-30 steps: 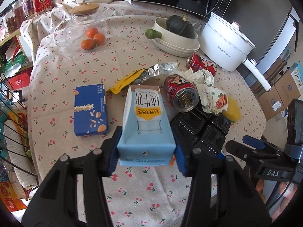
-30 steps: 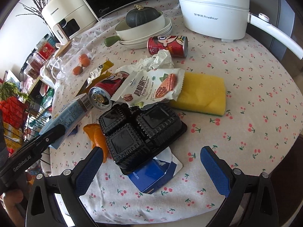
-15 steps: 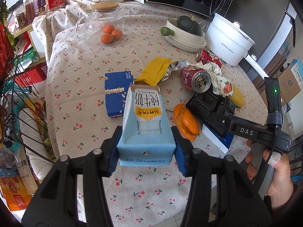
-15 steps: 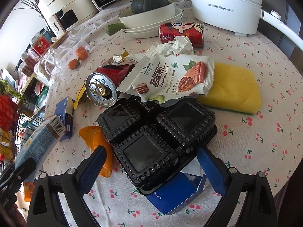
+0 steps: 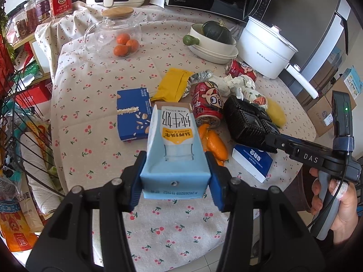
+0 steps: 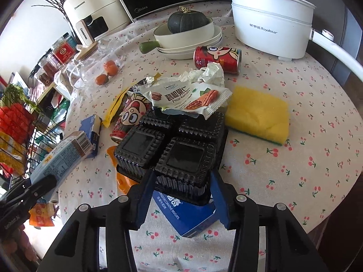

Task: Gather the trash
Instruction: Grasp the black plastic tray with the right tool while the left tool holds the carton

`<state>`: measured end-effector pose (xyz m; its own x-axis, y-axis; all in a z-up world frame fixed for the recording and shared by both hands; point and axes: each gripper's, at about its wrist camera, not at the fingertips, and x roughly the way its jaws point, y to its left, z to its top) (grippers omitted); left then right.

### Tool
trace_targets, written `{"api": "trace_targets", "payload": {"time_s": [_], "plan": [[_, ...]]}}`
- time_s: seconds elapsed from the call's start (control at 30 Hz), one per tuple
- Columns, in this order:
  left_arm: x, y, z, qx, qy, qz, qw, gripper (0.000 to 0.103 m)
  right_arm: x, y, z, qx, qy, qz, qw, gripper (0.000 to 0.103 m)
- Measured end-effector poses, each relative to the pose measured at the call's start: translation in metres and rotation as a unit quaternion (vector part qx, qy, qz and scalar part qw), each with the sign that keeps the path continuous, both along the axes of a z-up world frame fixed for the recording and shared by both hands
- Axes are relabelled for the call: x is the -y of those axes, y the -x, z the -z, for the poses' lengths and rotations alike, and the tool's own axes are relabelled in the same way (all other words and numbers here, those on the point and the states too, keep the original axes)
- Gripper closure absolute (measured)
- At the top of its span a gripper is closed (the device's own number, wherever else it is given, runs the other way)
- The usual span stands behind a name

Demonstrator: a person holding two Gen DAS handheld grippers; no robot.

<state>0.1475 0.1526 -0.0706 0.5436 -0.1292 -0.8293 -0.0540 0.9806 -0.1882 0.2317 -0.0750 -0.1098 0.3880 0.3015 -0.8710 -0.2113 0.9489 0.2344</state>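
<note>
My left gripper (image 5: 174, 179) is shut on a light blue milk carton (image 5: 173, 149) and holds it above the table's near edge; the carton also shows in the right wrist view (image 6: 63, 156). My right gripper (image 6: 181, 188) has closed in on the near end of a black plastic tray (image 6: 172, 149), its pads at both sides. A pecan wrapper (image 6: 188, 97) lies on the tray's far end. Around it lie a red can (image 6: 129, 115), a blue biscuit box (image 6: 188, 213), orange wrapper (image 5: 215, 145), crumpled paper (image 6: 211, 72), a second red can (image 6: 217, 56).
A yellow sponge (image 6: 258, 115) lies right of the tray. A blue snack box (image 5: 133, 113) and a yellow packet (image 5: 172, 83) lie mid-table. A white cooker (image 6: 270, 20), bowls with a squash (image 6: 188, 29) and a glass jar with oranges (image 5: 115, 36) stand behind. A wire rack (image 5: 20, 122) stands left.
My left gripper has drawn back from the table with the carton. My right gripper has moved forward and narrowed from wide open onto the black tray's near end.
</note>
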Motion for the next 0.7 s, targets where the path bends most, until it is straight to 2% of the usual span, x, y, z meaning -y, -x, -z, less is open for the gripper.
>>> {"api": "trace_targets", "payload": {"time_s": [0.07,0.1,0.13,0.17,0.3,0.33,0.37,0.4,0.43,0.53,0.6,0.7], "plan": [[0.001,0.0,0.0,0.0,0.0,0.001,1.0,0.051,0.004,0.003,-0.004,0.001,0.003,-0.002,1.0,0.057],[0.001,0.001,-0.001,0.0,0.0,0.002,1.0,0.051,0.006,0.004,-0.006,0.003,0.004,-0.005,1.0,0.073],[0.002,0.001,-0.001,0.001,0.0,0.003,1.0,0.051,0.008,0.006,-0.008,0.002,0.001,-0.01,1.0,0.1],[0.002,0.002,-0.001,0.002,0.001,0.003,1.0,0.051,0.012,0.007,-0.01,0.0,-0.005,-0.011,1.0,0.097],[0.005,0.002,-0.003,0.004,0.004,0.007,1.0,0.051,0.024,0.011,-0.013,0.001,0.002,-0.008,1.0,0.096],[0.005,0.002,-0.003,0.004,0.005,0.007,1.0,0.051,0.028,0.01,-0.012,-0.005,-0.007,-0.004,1.0,0.088],[0.006,0.002,-0.003,0.003,0.006,0.007,1.0,0.051,0.033,0.009,-0.01,-0.013,-0.016,0.003,1.0,0.062],[0.006,0.002,-0.003,0.003,0.007,0.006,1.0,0.051,0.036,0.008,-0.008,-0.018,-0.018,0.012,1.0,0.045],[0.006,0.001,-0.002,0.002,0.007,0.006,1.0,0.051,0.038,0.007,-0.008,-0.014,-0.021,0.022,0.999,0.023],[0.003,0.001,-0.001,0.0,0.009,0.001,1.0,0.051,0.029,-0.001,-0.009,-0.005,-0.02,0.025,0.999,0.021],[0.002,0.0,0.0,-0.001,0.013,-0.004,0.9999,0.051,0.018,-0.009,-0.005,-0.01,-0.023,0.016,1.0,0.021],[-0.001,-0.002,0.001,-0.002,0.019,-0.01,0.9998,0.051,0.013,-0.028,0.007,-0.021,-0.024,0.032,0.999,0.022]]}}
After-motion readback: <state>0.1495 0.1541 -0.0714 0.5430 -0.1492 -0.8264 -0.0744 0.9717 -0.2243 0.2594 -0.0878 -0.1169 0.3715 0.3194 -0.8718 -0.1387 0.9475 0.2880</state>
